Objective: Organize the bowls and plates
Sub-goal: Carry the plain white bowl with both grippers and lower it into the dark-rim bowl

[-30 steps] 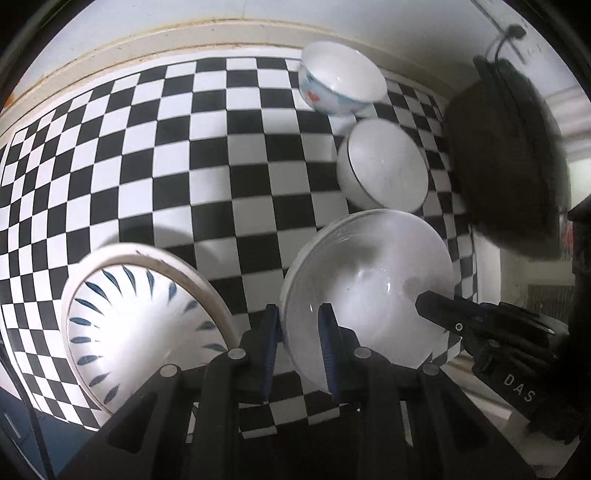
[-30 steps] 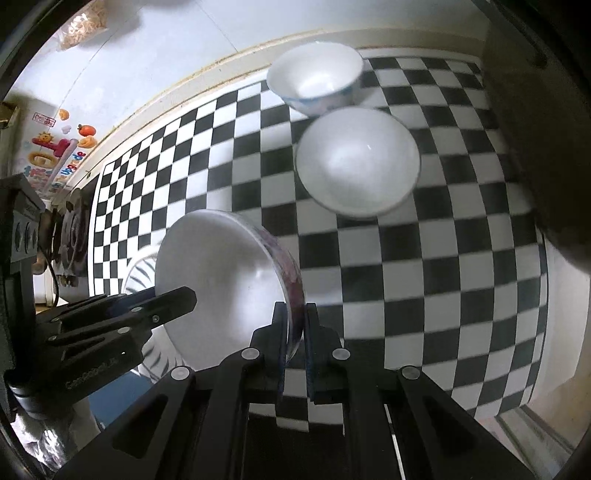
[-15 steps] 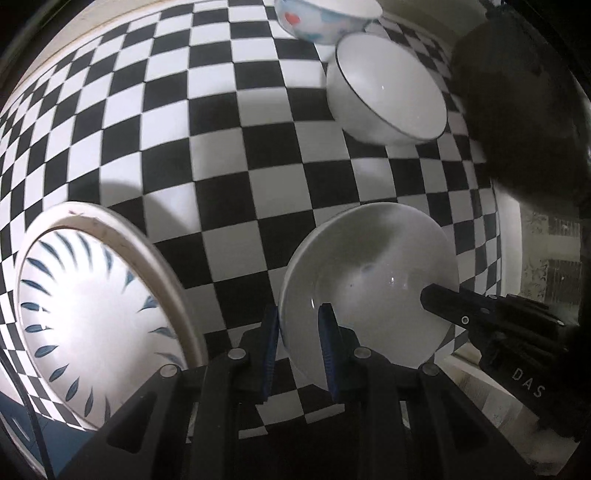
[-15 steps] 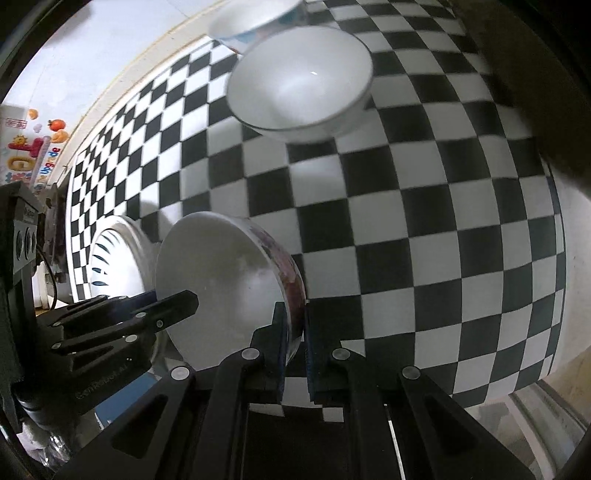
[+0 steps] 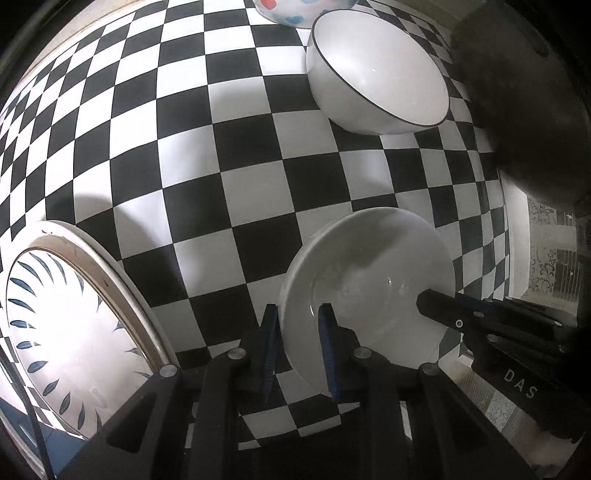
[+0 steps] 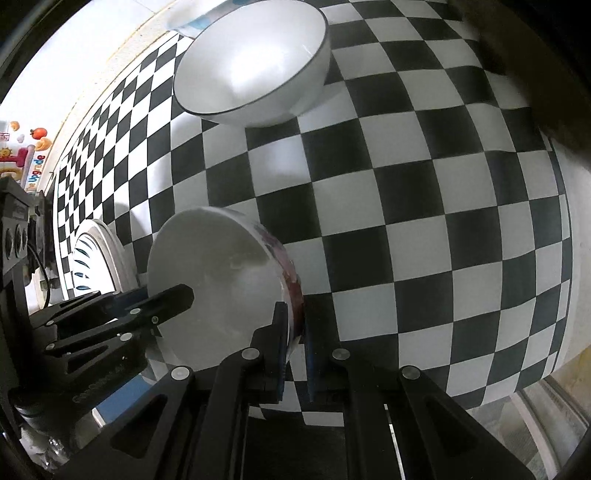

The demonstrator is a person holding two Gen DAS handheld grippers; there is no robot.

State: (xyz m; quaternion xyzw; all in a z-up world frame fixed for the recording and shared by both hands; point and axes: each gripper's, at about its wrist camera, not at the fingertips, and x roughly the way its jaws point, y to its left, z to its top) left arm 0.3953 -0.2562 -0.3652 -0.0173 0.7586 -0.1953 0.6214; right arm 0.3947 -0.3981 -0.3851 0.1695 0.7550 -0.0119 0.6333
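Both grippers hold one white bowl [image 5: 369, 288] with a red-patterned outside [image 6: 214, 280], tilted just above the checkered tablecloth [image 5: 184, 147]. My left gripper [image 5: 298, 314] is shut on its left rim, one pad inside and one outside. My right gripper [image 6: 294, 314] is shut on the opposite rim. Each gripper shows in the other's view: the right gripper [image 5: 428, 301] at the bowl's far edge, the left gripper [image 6: 184, 295] likewise. A plate with blue leaf marks [image 5: 66, 325] lies to the left.
A white bowl with a dark rim [image 5: 376, 74] stands farther back, and behind it a bowl with red and blue spots [image 5: 295, 11]. A large dark object [image 5: 524, 92] fills the right side. The table edge runs close on the right [image 6: 565, 295].
Both grippers have sunk toward the tablecloth with the bowl between them. The plate and the dark-rimmed bowl now look larger and closer.
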